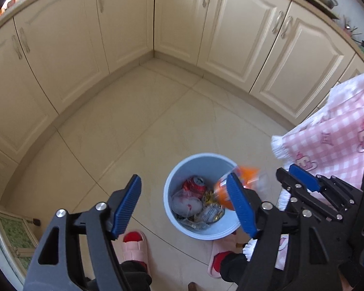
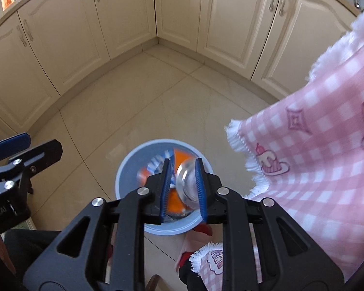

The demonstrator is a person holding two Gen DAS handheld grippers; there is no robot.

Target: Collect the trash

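A light blue trash bin (image 1: 174, 215) stands on the tiled floor and holds a red can (image 1: 194, 185) and several wrappers. My left gripper (image 1: 185, 206) is open and empty, just left of the bin. My right gripper (image 2: 183, 184) hangs over the bin (image 2: 126, 169); its jaws stand a little apart around an orange and silver can (image 2: 184, 181), blurred as if in motion. The same can (image 1: 242, 177) shows over the bin's right rim in the left wrist view, beside the right gripper (image 1: 301, 181). I cannot tell whether the pads still grip it.
A pink checked cloth (image 2: 315, 145) hangs at the right, close to the bin. Cream cabinets (image 1: 123, 24) line the far corner. Feet in pink slippers (image 1: 133, 247) stand just behind the bin.
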